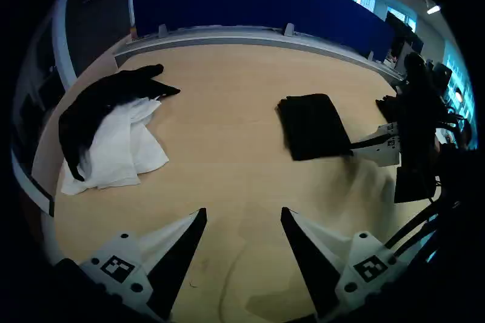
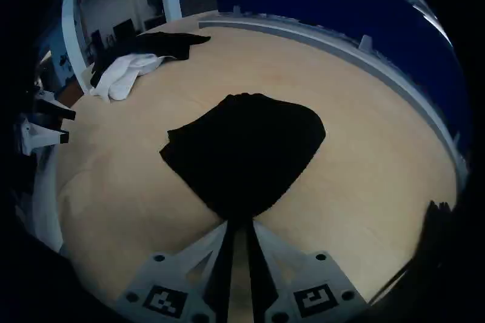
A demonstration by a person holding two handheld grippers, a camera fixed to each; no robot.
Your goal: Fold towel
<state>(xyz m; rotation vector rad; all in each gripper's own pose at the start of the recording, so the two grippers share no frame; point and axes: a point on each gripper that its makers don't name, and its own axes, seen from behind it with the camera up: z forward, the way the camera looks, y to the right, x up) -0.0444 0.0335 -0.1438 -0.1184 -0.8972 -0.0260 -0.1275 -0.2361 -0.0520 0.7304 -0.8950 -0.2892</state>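
Note:
A folded black towel (image 1: 312,126) lies flat on the wooden table (image 1: 236,93). In the right gripper view the black towel (image 2: 242,147) spreads just ahead of my right gripper (image 2: 239,226), whose fingers are pressed together on its near edge. The left gripper view has that right gripper (image 1: 354,150) at the towel's right corner, held by a person's hand. My left gripper (image 1: 242,214) hovers open over bare table, nearer than the towel, with nothing between its fingers. It also appears at the left edge of the right gripper view as the left gripper (image 2: 45,123).
A heap of black and white cloths (image 1: 109,129) lies at the table's far left, and this cloth heap (image 2: 130,65) sits far back in the right gripper view. A blue partition (image 1: 254,2) runs along the table's back edge. Dark office equipment (image 1: 424,111) stands at the right.

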